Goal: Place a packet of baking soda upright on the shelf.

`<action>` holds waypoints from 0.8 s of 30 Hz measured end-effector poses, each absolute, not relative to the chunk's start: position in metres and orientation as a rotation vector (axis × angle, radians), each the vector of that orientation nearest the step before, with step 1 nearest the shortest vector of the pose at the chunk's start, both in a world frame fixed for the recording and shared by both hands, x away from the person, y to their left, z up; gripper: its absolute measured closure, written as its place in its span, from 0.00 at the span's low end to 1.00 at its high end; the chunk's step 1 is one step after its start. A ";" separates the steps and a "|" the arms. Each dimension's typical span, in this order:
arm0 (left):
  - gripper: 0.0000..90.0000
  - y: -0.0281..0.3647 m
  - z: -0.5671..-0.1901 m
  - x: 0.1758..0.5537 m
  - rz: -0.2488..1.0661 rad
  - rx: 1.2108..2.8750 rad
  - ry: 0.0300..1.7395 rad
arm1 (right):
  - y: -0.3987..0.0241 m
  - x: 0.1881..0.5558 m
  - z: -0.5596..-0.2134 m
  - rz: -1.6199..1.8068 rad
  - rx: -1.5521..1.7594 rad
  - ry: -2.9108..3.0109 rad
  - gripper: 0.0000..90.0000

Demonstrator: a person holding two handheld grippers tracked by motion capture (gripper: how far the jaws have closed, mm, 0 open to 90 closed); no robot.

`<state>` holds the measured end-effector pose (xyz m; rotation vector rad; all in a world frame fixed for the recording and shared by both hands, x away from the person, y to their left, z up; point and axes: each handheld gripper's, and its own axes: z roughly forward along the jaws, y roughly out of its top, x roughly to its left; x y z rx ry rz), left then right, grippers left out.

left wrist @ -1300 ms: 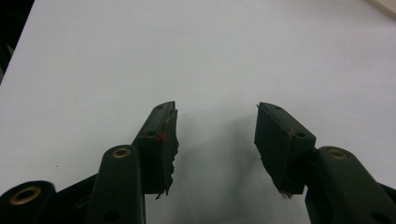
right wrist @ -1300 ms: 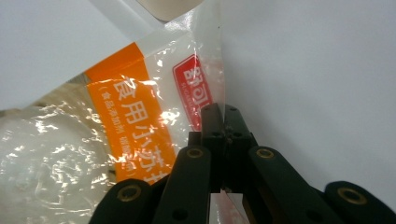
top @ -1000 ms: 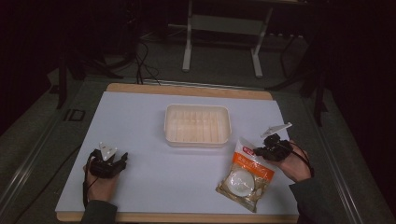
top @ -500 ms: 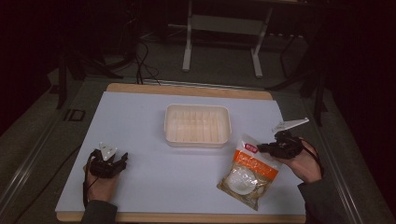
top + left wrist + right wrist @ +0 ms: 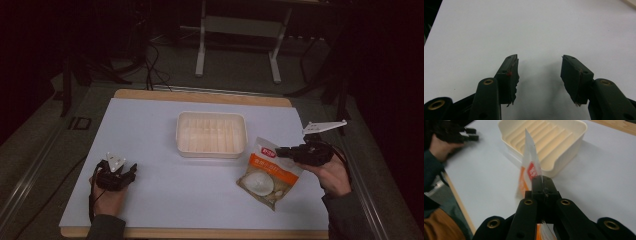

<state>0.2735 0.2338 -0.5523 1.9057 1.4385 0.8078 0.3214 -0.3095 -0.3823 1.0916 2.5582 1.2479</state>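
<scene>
An orange and white snack bag [image 5: 267,172] lies tilted at the right of the white mat, its top edge lifted. My right gripper [image 5: 281,151] is shut on that top edge; in the right gripper view the bag [image 5: 529,171] stands edge-on out of the closed jaws. A cream ridged tray [image 5: 211,134] sits empty at the mat's middle, just left of the bag, and shows as the tray [image 5: 549,142] beyond the bag. My left gripper [image 5: 131,172] rests low at the front left, open, with bare mat between its fingertips [image 5: 510,70].
The white mat [image 5: 150,125] covers a wooden table [image 5: 200,96]. Beyond the far edge stand a metal stand's legs [image 5: 235,40] and cables on a dark floor. The person's left hand [image 5: 441,147] and its gripper appear far off in the right gripper view.
My right gripper has moved right and lifted slightly, raising the bag's top edge off the mat. The left gripper has stayed put.
</scene>
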 end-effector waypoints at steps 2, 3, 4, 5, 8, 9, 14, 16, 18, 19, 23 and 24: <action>0.53 0.234 -0.552 0.274 0.807 1.905 1.439 | -0.309 0.321 -0.379 1.283 1.096 2.563 1.00; 0.53 0.234 -0.552 0.274 0.807 1.905 1.439 | -0.309 0.322 -0.378 1.301 1.111 2.559 1.00; 0.53 0.234 -0.552 0.274 0.807 1.904 1.439 | -0.308 0.322 -0.377 1.323 1.115 2.564 1.00; 0.53 0.234 -0.552 0.274 0.808 1.902 1.439 | -0.308 0.322 -0.376 1.348 1.124 2.564 1.00; 0.53 0.234 -0.552 0.274 0.805 1.905 1.440 | -0.309 0.324 -0.376 1.420 1.170 2.549 1.00; 0.53 0.234 -0.552 0.273 0.806 1.904 1.441 | -0.310 0.325 -0.377 1.443 1.193 2.534 1.00; 0.53 0.234 -0.552 0.274 0.809 1.907 1.439 | -0.314 0.330 -0.380 1.538 1.287 2.468 1.00; 0.53 0.234 -0.552 0.274 0.808 1.909 1.439 | -0.316 0.331 -0.381 1.574 1.325 2.448 1.00; 0.53 0.234 -0.552 0.274 0.809 1.909 1.440 | -0.316 0.332 -0.382 1.601 1.353 2.430 1.00; 0.53 0.234 -0.552 0.274 0.809 1.909 1.440 | -0.315 0.332 -0.382 1.612 1.363 2.422 1.00; 0.53 0.234 -0.552 0.273 0.810 1.906 1.440 | -0.312 0.332 -0.380 1.653 1.376 2.405 1.00; 0.53 0.234 -0.552 0.274 0.809 1.907 1.440 | -0.312 0.332 -0.379 1.666 1.379 2.396 1.00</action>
